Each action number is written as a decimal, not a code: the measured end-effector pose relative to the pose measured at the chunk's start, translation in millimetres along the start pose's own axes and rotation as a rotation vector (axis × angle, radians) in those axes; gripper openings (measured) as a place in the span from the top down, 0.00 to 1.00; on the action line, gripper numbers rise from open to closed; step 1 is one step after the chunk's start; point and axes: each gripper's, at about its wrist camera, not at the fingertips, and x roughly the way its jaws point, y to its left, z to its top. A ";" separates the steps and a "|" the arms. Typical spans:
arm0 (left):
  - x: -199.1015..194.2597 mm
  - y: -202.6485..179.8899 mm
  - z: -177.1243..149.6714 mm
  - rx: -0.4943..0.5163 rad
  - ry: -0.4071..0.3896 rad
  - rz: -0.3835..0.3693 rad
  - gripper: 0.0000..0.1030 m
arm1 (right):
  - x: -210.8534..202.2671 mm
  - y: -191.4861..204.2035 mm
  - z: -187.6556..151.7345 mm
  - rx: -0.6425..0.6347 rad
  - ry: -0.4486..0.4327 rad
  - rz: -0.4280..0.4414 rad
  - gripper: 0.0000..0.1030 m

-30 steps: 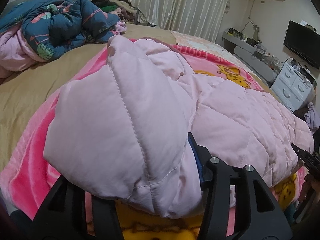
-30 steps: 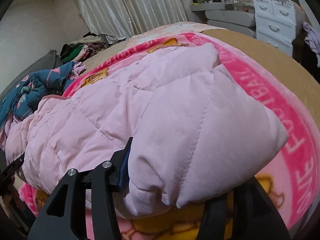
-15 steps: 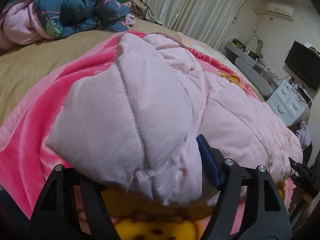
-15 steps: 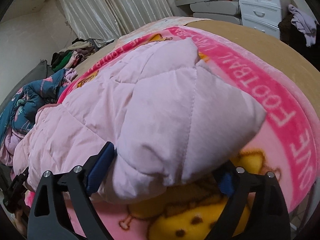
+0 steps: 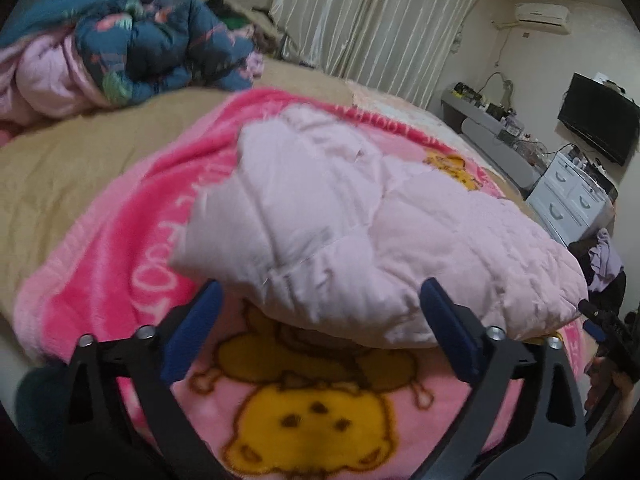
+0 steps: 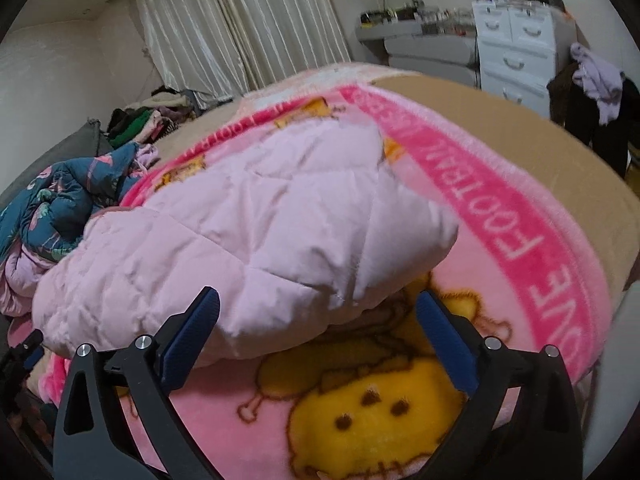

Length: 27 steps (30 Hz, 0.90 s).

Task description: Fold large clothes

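The left tool point(image 5: 320, 326) is spread wide and holds nothing; its blue pads sit to either side of the near left corner of the jacket point(image 5: 360, 224), which bulges between them without being pinched. The jacket is a pale pink quilted puffer lying folded across the pink cartoon blanket point(image 5: 120, 248) on the bed point(image 5: 60, 168), its long side running from one tool to the other. It looks light and soft, full of loft, so it will likely spring back after each fold and want pressing flat. The shell seems smooth and may slide between pads, so a shallow pinch on a puffed panel would probably slip; a better hold is a stitched edge or hem at a corner, taken deep enough to catch both layers. In the right view the right tool point(image 6: 318, 320) is equally wide open and empty, with the near right corner of the jacket point(image 6: 280, 240) sitting just ahead of its pads. A heap of dark floral bedding point(image 5: 152, 44) lies well apart at the far left of the bed.
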 end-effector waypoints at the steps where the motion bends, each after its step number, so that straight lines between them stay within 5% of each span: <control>1: -7.1 -3.5 1.3 0.014 -0.014 -0.005 0.09 | -5.5 2.3 0.1 -0.011 -0.011 0.003 0.04; 12: -48.6 -43.0 1.0 0.076 -0.070 -0.037 0.09 | -72.5 46.8 -4.2 -0.188 -0.122 0.075 0.04; 27: -56.4 -78.8 -28.2 0.162 -0.009 -0.081 0.09 | -117.0 82.9 -43.5 -0.368 -0.135 0.113 0.04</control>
